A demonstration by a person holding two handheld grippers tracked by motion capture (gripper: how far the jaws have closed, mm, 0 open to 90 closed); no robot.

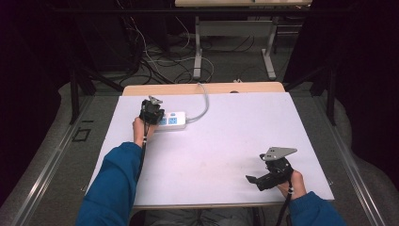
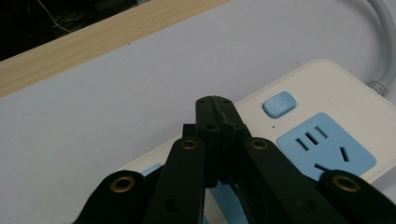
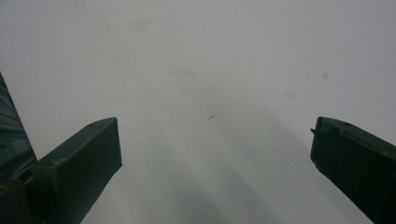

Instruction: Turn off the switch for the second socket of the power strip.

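No legible text, brand, number or sign. The power strip carries faint embossed marking beside its blue switch button, too small and pale to read. The white table cover bears no lettering.

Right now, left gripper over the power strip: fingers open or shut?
Shut. The left gripper has its fingers pressed together with nothing between them, tips over the power strip beside its blue switch.

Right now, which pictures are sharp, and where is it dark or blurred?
High view: the white table is lit, the surroundings dark. Left gripper view: the power strip is sharp, the near black jaws soft. Right gripper view: pale, hazy surface with a soft shadow between the jaws.
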